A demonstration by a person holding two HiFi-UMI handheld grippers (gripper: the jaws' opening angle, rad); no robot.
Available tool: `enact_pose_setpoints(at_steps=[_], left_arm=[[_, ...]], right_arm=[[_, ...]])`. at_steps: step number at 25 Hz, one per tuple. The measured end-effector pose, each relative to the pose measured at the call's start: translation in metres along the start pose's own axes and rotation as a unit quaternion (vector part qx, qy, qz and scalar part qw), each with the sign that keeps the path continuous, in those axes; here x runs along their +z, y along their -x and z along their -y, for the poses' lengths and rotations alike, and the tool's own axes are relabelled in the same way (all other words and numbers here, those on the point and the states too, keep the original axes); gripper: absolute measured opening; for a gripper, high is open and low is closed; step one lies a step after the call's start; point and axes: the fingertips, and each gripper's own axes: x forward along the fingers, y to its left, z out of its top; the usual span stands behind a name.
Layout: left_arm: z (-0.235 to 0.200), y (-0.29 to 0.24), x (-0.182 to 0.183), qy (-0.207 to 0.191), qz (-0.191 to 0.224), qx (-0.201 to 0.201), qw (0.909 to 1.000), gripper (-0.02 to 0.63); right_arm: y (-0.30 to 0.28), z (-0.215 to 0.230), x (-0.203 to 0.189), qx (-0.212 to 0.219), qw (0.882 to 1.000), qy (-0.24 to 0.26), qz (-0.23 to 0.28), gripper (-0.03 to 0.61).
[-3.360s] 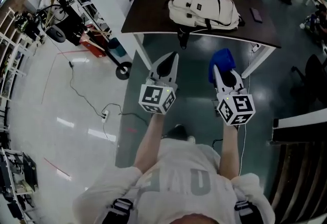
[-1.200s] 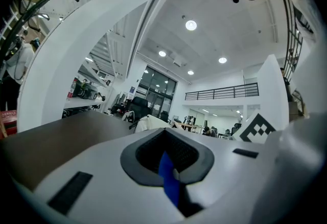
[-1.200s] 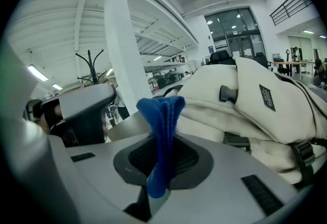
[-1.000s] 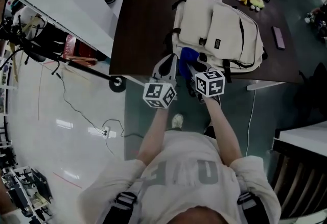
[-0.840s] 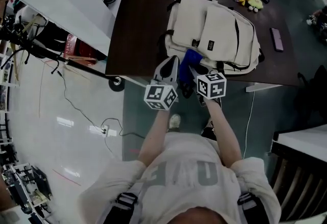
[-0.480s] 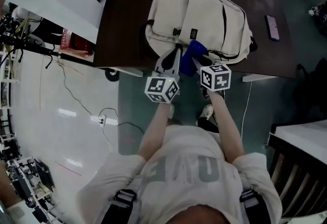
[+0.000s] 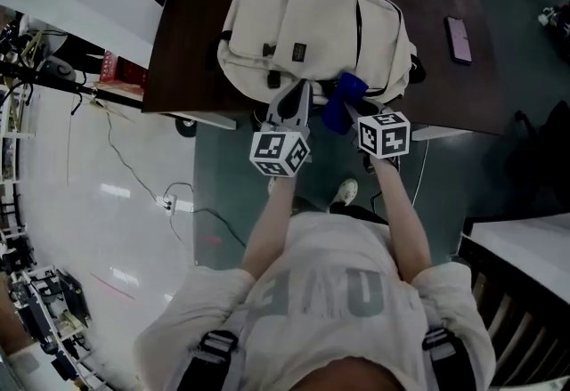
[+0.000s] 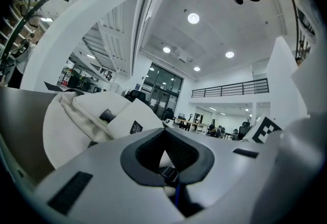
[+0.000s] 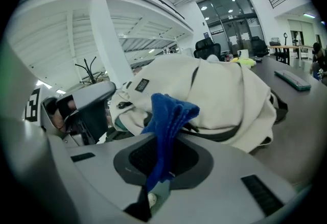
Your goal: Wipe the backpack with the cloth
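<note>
We judge wiping not yet begun: our right gripper [image 7: 354,109] clamps the cloth [image 9: 168,116] by the backpack [image 7: 312,24] at the desk's [image 7: 187,42] near edge, the left gripper [image 7: 297,97] seemingly closed empty, so next we press and sweep.

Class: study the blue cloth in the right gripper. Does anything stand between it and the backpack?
Nothing visible does. The cloth, clamped in the right gripper, sits at the near edge of the backpack. The left gripper is beside it, not between.
</note>
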Motion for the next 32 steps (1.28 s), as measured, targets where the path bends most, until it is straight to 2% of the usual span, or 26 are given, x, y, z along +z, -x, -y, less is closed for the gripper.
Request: enact_pose_setpoints(at_steps=[12, 22, 27, 32], left_arm=[[0.029, -0.014, -0.019, 0.002, -0.003, 0.007, 1.0000, 0.003], [0.055, -0.028, -0.024, 0.003, -0.005, -0.013, 0.9999, 0.003], [0.067, -0.035, -0.019, 0.001, -0.003, -0.034, 0.9994, 0.003], [0.077, -0.058, -0.015, 0.000, -0.003, -0.056, 0.9984, 0.003]], right_arm=[[0.037, 0.069, -0.017, -0.039, 0.999, -0.001, -0.013, 0.043], [0.057, 0.098, -0.020, -0.062, 0.998, -0.013, -0.006, 0.043], [0.095, 0.106, 0.024, -0.073, 0.996, -0.002, 0.051, 0.043], [0.126, 0.153, 0.093, -0.129, 0.986, 0.034, 0.104, 0.043]])
